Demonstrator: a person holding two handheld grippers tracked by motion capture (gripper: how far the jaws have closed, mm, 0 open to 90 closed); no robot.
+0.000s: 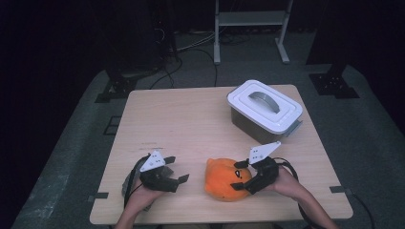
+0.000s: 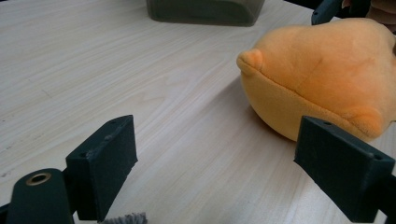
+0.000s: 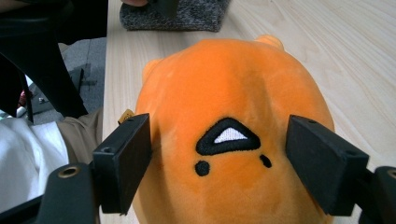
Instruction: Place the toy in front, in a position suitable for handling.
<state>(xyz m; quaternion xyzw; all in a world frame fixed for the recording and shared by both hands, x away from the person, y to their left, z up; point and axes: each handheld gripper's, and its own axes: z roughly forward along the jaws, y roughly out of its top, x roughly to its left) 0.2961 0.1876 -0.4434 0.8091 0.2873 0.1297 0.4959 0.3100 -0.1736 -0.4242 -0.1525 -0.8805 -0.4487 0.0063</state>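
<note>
**Plush straddled, not yet gripped**

Right gripper (image 1: 242,175) has its jaws spread either side of the orange plush toy (image 1: 223,180), which lies on the table (image 1: 191,124) near its front edge; pads not pressing. Left gripper (image 1: 176,171) spread, empty, just beside it. Grasp and lift remain. Lidded white container (image 1: 265,110) stands farther back right, lid on; the path between is clear.

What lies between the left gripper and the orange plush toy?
Nothing: in the left gripper view, bare wooden table runs from the open left gripper to the orange plush toy.
</note>
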